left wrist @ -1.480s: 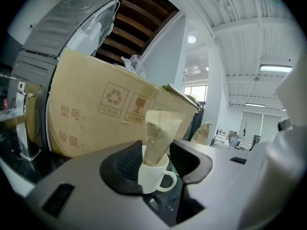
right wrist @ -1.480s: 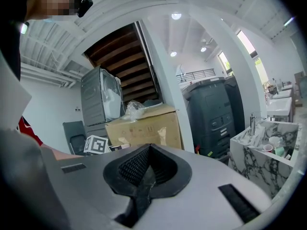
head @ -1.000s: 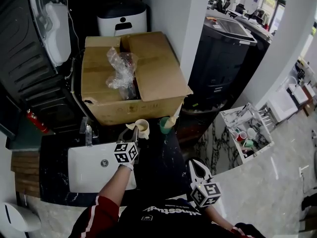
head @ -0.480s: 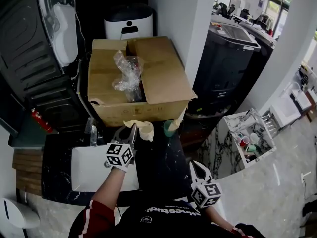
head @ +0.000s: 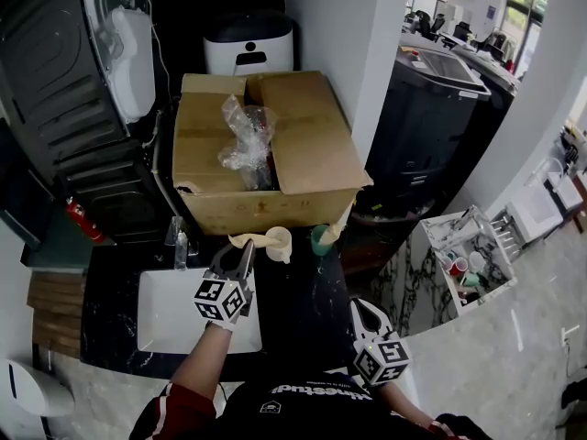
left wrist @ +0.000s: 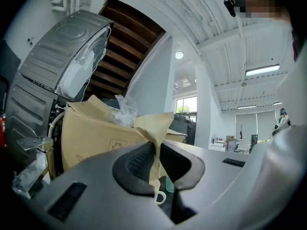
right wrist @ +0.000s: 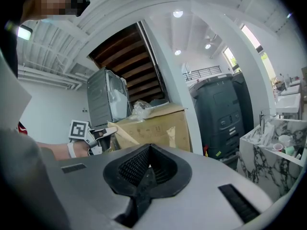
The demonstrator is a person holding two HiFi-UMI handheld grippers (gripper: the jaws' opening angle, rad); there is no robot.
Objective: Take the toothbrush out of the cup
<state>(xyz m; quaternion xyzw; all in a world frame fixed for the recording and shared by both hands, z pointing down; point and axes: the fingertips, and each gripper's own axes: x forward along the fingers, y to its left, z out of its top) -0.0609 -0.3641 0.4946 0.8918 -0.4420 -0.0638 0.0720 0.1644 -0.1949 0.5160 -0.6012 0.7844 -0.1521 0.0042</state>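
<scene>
1. The left gripper (head: 240,251) pointed level, its jaws nearly together and pinching the toothbrush.
2. The right gripper (right wrist: 148,169) sat closed and empty, well apart, and was best left idle.
3. The cream cup (head: 278,242) stood just beyond the left jaws, so a straight upward lift would avoid tipping it.
4. The tan-wrapped toothbrush (left wrist: 153,128) hung above the cup and needed a firm, gentle pinch.

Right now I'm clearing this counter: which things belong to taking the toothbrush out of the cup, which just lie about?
Job: tan paper-wrapped toothbrush, cream ceramic mug, left gripper.
Lying about: green cup, brown cardboard box, white rectangular sink.
</scene>
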